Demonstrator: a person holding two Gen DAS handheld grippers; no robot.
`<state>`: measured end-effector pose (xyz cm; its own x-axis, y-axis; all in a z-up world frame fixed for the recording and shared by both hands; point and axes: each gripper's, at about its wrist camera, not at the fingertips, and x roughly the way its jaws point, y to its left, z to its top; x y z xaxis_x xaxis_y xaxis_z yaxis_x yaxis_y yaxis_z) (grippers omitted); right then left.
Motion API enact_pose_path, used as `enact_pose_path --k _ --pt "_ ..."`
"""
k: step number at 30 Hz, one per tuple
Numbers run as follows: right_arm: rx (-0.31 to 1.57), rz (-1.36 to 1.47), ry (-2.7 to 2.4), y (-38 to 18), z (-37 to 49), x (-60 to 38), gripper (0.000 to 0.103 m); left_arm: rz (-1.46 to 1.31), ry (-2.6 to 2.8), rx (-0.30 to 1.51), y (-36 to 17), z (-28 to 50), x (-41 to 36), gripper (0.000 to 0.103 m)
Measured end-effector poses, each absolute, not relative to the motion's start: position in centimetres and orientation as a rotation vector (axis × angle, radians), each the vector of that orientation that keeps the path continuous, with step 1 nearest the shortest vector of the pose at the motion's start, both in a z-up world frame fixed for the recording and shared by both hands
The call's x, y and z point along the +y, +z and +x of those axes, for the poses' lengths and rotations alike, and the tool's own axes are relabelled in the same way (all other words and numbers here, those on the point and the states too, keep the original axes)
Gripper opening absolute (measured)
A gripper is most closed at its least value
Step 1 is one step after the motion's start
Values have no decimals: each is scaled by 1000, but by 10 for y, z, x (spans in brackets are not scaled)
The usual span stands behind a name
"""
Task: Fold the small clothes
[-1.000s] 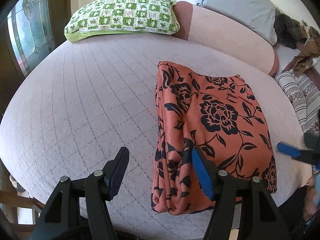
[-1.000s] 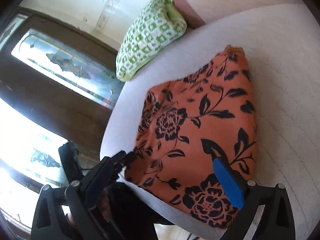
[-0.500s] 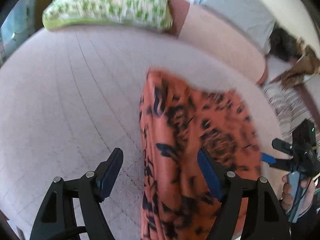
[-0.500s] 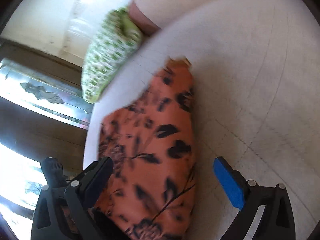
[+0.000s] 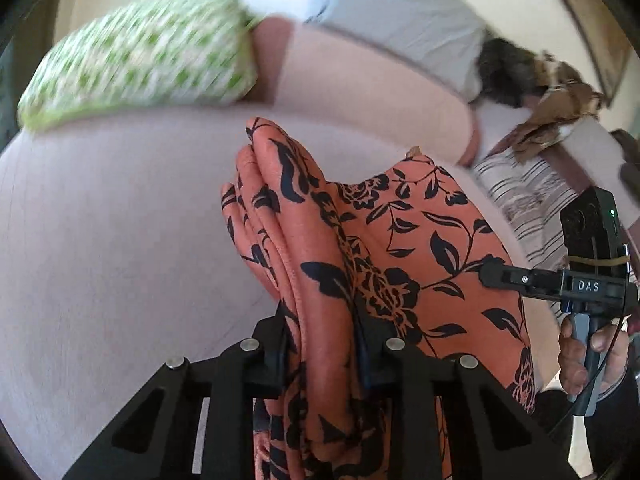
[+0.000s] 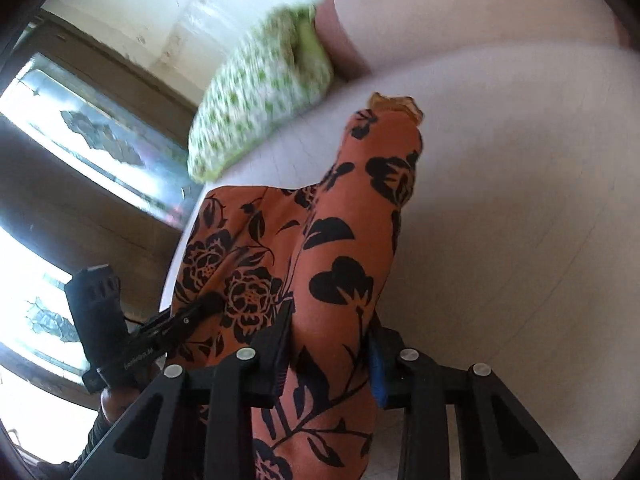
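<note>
An orange cloth with black flowers (image 5: 420, 240) lies folded on a pale pink quilted bed (image 5: 120, 240). My left gripper (image 5: 320, 320) is closing its jaws on the cloth's thick folded left edge, which bunches up between the pads. In the right wrist view the same cloth (image 6: 352, 208) rises in a ridge, and my right gripper (image 6: 330, 320) is closing on its near right edge, pads pressing the fabric. The right gripper (image 5: 492, 272) also shows at the cloth's right side, held by a hand (image 5: 580, 360). The left gripper (image 6: 208, 304) shows at the cloth's left.
A green-and-white pillow (image 5: 140, 60) and a grey pillow (image 5: 400, 20) lie at the head of the bed. Striped fabric (image 5: 528, 192) and brown clothes (image 5: 560, 100) are heaped at the far right. A stained-glass window (image 6: 100, 140) is beyond the bed's left edge.
Both grippers stood open over the flat cloth; now each has shut on a near edge. The cloth has lifted into a ridge between the pads. Both views have moved closer.
</note>
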<state>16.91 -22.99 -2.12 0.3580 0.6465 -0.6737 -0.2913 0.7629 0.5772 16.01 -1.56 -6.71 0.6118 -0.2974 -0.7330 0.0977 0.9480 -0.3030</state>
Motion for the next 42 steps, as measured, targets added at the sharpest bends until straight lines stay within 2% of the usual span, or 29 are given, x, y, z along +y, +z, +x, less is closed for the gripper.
enact_pose_path --k 3,7,8,11,12,13,14,19,20,22,24,25,28,29,32,34,35,36,38,40,42 --pt "960 366 593 15 177 -266 34 -247 -276 822 -50 174 -22 27" --pt "931 365 531 24 195 -309 34 -247 -310 829 -66 196 -37 29" --pt "938 371 522 18 199 -318 34 -242 -304 843 -77 201 -41 31" --pt "979 387 409 -26 214 -344 40 -217 -233 952 -122 220 -44 44" --pt "1014 378 369 -40 217 -347 53 -189 -170 1018 -142 223 -43 44" --pt "1069 365 286 -59 218 -353 56 -177 -148 1051 -152 222 -40 54" --pt "1097 352 247 -69 215 -355 56 -201 -169 1044 -155 215 -33 55" --pt "962 293 248 -38 171 -357 57 -106 -148 938 -117 183 -20 57" --pt "925 301 261 -26 162 -354 60 -95 -158 911 -105 173 -21 57" --pt "864 321 323 -6 146 -345 77 -93 -177 873 -88 158 -24 59" --pt "861 326 380 -7 140 -331 79 -105 -216 848 -81 140 -27 63" --pt "910 339 404 -21 141 -327 84 -96 -220 856 -86 141 -28 68" --pt "1076 358 336 -71 155 -322 85 -36 -135 1058 -131 148 -31 68" --pt "1033 345 323 -63 147 -322 85 -60 -124 1096 -138 146 -27 68" --pt "995 294 314 -29 126 -317 85 -61 -81 1034 -116 123 -11 70" --pt "937 175 252 -3 105 -310 90 -33 -48 984 -96 107 -7 84" --pt "915 110 202 7 92 -307 93 -26 -22 954 -85 96 -9 87" --pt "913 74 170 9 87 -306 103 -18 -2 925 -74 85 -11 89" --pt "909 9 127 15 71 -298 103 -2 23 892 -60 68 -14 90" --pt "922 5 123 16 44 -302 103 16 38 894 -51 55 -17 96" --pt "957 -8 108 14 31 -298 103 22 21 883 -46 41 -21 96"
